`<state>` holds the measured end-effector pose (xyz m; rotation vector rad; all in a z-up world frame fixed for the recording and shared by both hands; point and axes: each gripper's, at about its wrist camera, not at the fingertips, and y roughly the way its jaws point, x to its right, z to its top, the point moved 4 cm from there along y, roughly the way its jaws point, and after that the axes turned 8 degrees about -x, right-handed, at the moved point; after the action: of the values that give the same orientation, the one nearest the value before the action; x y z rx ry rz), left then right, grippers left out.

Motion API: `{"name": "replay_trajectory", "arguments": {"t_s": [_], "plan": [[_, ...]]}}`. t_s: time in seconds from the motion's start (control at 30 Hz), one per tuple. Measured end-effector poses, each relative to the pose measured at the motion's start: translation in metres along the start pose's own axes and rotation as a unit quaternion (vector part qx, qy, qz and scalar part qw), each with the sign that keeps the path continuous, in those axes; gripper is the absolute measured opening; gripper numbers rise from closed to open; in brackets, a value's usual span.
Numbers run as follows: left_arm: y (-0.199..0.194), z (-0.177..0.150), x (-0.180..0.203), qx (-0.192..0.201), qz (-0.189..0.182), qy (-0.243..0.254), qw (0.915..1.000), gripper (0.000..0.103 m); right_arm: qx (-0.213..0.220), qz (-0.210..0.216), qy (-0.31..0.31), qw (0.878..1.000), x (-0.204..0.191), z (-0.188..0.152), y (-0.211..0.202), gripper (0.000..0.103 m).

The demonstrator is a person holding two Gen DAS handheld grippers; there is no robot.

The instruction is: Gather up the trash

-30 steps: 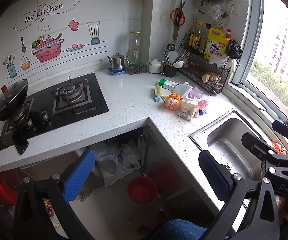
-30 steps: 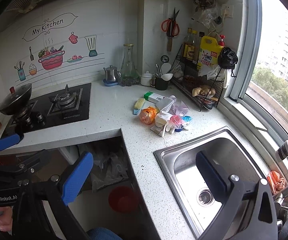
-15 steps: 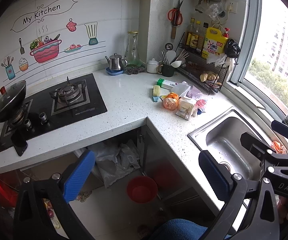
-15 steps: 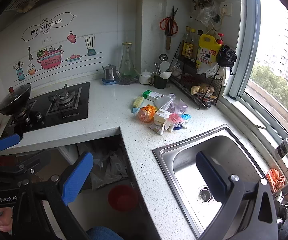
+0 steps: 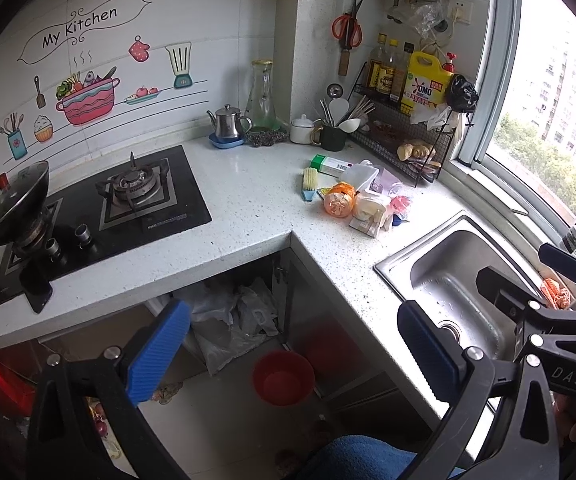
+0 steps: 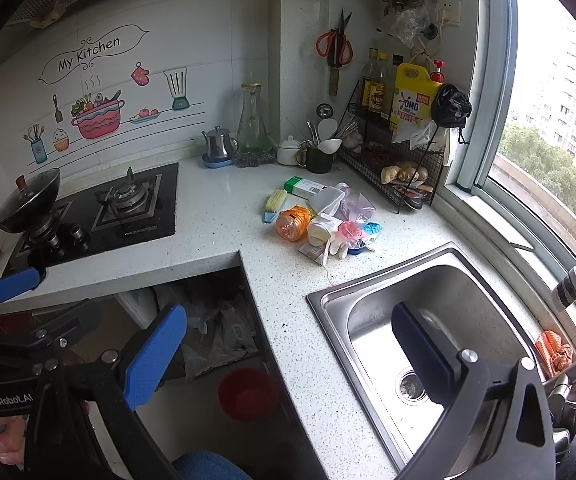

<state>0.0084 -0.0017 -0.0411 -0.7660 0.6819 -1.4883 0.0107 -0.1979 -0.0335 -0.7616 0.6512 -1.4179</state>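
1. Left gripper (image 5: pixel 294 350): jaws spread wide, nothing between the blue pads; it hangs in the air above the floor in front of the worktop corner
2. Right gripper (image 6: pixel 288 354): jaws likewise spread wide and empty, held over the worktop edge and the near side of the sink (image 6: pixel 336 308)
3. Trash pile (image 6: pixel 324 222): lies on the speckled worktop (image 6: pixel 215 204) between the sink and the wire rack (image 6: pixel 404 168); it comprises an orange net bag (image 6: pixel 292 223), crumpled clear wrappers, a green-and-white box (image 6: pixel 306 186) and a yellow-bristled brush (image 6: pixel 275 204)
4. Both grippers are well apart from the pile
5. Red bin (image 5: pixel 283 377): stands on the floor below the worktop corner, beside a grey plastic bag (image 5: pixel 231 320)
6. Gas hob (image 5: pixel 127 200): set into the worktop left of the pile, with a lidded wok (image 5: pixel 11 210) on the far-left burner
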Motion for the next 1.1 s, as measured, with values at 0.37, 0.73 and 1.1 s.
{"name": "replay_trajectory", "arguments": {"t_s": [0.37,0.73,1.1], "plan": [[0.005,0.004,-0.001,-0.004,-0.013,0.000,0.9999,0.103,-0.004,-0.005,0.006,1.000,0.001,0.002,0.002,0.102],[0.026,0.036,0.004,-0.012,-0.036,0.025,0.9990,0.103,-0.010,-0.028,0.020,0.999,0.020,0.014,0.013,0.102],[0.087,0.106,0.010,-0.032,-0.047,0.031,0.9979,0.103,-0.039,-0.035,0.066,0.996,0.060,0.054,0.059,0.102]]}}
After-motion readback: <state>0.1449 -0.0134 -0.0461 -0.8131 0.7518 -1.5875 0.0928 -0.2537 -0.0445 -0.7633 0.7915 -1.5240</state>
